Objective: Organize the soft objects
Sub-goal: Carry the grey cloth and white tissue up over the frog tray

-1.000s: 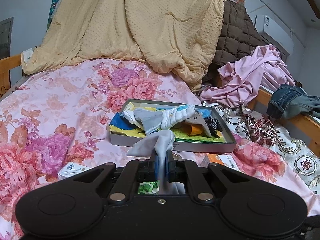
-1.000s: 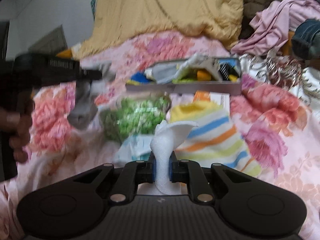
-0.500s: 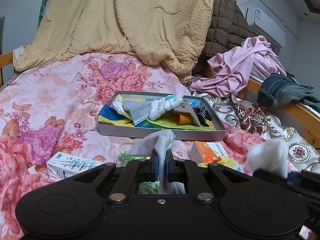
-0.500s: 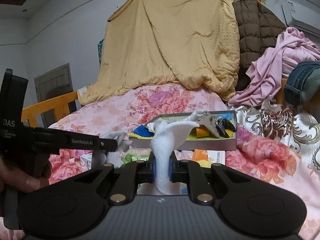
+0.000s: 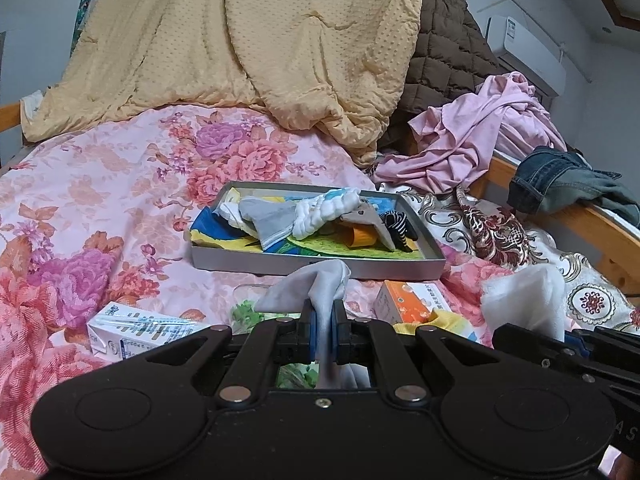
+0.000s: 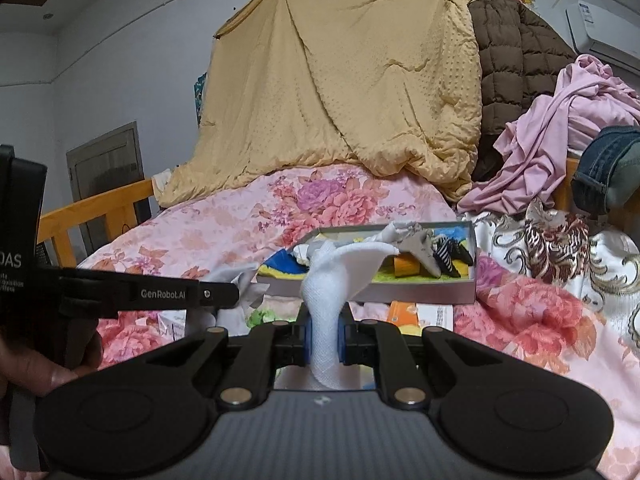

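My left gripper [image 5: 323, 332] is shut on a pale grey sock [image 5: 316, 280] and holds it above the bed, short of the grey tray [image 5: 316, 266]. The tray holds several socks on a colourful liner. My right gripper [image 6: 323, 336] is shut on a white sock [image 6: 340, 272], raised in front of the same tray [image 6: 420, 292]. In the left wrist view the white sock [image 5: 524, 296] and right gripper show at the lower right. In the right wrist view the left gripper [image 6: 236, 294] reaches in from the left with the grey sock [image 6: 250, 280].
A floral bedspread [image 5: 100, 184] covers the bed. A white carton [image 5: 136, 334], an orange box [image 5: 408, 304] and green fabric [image 5: 244, 312] lie near the tray. A yellow quilt [image 5: 260, 40], pink clothes [image 5: 472, 144] and jeans [image 5: 560, 180] are piled behind and right.
The right gripper has lifted the white sock off the bed and now holds it raised, level with the tray. The left gripper has drawn back slightly, still holding the grey sock.
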`<state>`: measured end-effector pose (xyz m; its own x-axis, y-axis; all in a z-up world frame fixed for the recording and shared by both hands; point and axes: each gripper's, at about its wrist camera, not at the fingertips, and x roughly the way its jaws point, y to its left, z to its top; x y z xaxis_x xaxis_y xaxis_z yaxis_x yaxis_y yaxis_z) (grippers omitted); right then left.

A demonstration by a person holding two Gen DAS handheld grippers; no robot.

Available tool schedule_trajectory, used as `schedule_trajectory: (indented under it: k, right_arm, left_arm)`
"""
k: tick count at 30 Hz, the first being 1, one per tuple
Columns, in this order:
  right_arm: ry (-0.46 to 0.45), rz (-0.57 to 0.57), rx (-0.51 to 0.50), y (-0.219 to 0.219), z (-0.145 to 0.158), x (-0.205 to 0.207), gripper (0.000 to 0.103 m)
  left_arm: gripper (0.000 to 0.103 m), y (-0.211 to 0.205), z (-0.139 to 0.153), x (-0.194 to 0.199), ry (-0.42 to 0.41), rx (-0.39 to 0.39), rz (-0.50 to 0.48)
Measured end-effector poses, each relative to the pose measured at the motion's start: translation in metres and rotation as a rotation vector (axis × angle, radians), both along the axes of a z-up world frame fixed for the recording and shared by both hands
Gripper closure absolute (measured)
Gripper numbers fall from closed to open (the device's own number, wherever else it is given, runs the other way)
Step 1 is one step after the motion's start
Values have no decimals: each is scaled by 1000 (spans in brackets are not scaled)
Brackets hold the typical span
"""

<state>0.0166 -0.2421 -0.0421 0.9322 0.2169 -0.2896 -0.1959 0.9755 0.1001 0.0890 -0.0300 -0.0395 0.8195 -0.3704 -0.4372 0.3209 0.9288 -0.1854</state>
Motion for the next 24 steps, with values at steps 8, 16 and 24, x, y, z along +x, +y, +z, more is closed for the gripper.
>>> schedule_trajectory:
  k: [8, 16, 24]
  right_arm:
    - [-7, -23, -5, -2, 8, 11, 90]
    - [-34, -39, -31, -3, 23, 29, 90]
    - [-88, -63, -42, -15, 54, 79, 90]
  left_arm:
    - [96, 3, 9, 18, -30, -42, -12]
    - [96, 6, 17, 37, -56, -73, -18]
    - [96, 11, 42, 75, -133, -96, -7]
